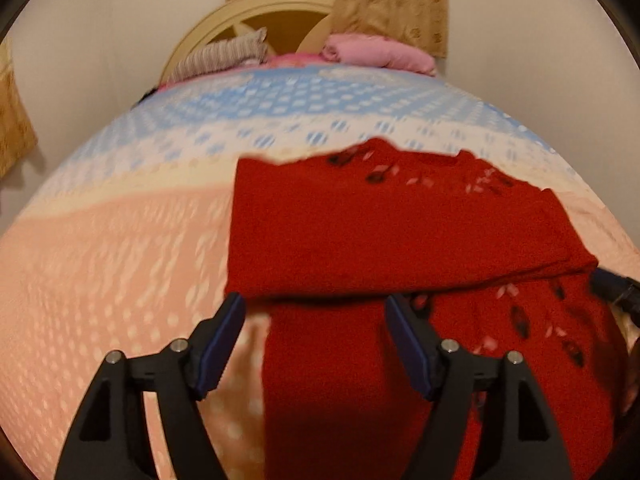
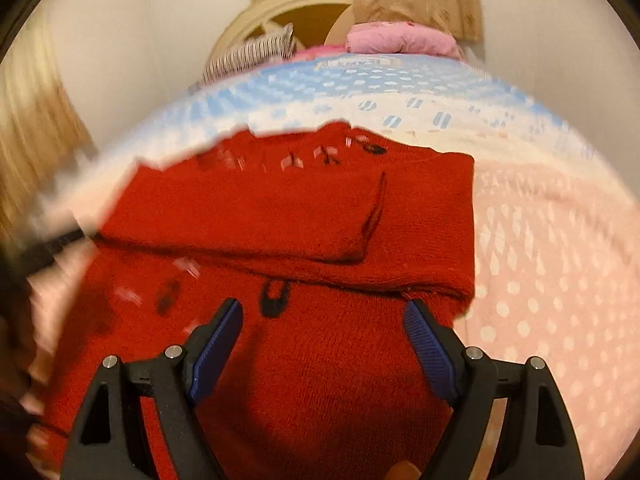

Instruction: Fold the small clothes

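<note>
Red sweater (image 1: 400, 232) on patterned bed (image 1: 120, 260)

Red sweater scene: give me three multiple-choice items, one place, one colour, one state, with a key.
1. Where does the red sweater lie?
A. on the patterned bedspread
B. on a wooden floor
C. over a chair

2. What colour is the rolled cloth by the headboard?
A. green
B. pink
C. black

3. How do the right tongs stand?
A. shut on the sweater
B. shut on nothing
C. open above the sweater

Key: 1 A, bedspread shows around the sweater; 2 B, plainly pink; 3 C, blue pads apart, nothing pinched.
</note>
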Tool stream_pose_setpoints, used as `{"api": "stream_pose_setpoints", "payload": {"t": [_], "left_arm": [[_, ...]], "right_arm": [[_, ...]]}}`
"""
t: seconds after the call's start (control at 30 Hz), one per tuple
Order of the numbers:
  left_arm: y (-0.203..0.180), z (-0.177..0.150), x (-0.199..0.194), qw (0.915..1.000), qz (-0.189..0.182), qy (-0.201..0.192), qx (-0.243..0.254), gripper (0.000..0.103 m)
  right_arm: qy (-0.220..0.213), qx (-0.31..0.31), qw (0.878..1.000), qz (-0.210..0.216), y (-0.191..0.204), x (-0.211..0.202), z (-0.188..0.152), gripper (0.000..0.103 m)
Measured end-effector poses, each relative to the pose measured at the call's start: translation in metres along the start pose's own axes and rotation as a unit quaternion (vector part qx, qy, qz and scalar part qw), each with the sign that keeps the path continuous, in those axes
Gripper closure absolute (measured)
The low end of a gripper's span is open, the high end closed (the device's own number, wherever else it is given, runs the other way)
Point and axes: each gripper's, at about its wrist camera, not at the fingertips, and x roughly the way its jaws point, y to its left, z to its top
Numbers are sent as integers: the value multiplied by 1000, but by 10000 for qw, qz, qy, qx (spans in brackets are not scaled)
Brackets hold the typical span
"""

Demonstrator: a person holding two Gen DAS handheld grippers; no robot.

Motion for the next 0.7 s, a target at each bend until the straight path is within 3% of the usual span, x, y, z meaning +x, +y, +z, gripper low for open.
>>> {"api": "stream_pose_setpoints", "payload": {"t": [0.13,0.17,0.2,0.23,0.47,0.6,0.63,0.7], "left_arm": [[16,-6,16,9978,-269,370,-479,28],[18,-6,17,9972,-294,392,-557,28],[20,-6,17,9968,-329,400,-613,28],[21,-8,18,9961,-399,413,-663,28],[15,-13,22,9967,-312,446,-596,17],[21,-15,22,9959,-441,452,-641,13],[21,-14,22,9958,-462,452,-649,13],[22,-14,22,9958,-467,441,-657,13]], "right_arm": [[-40,162,9994,-304,-18,-9,22,24],[-11,226,9992,-319,-23,-8,28,30],[51,267,9991,-337,-27,-5,33,44],[87,275,9989,-372,-30,-2,38,49],[533,238,9981,-219,-20,43,53,53],[653,74,9977,-166,-5,62,51,75],[644,-7,9978,-182,-2,62,50,88],[584,-123,9982,-101,4,55,51,94]]}}
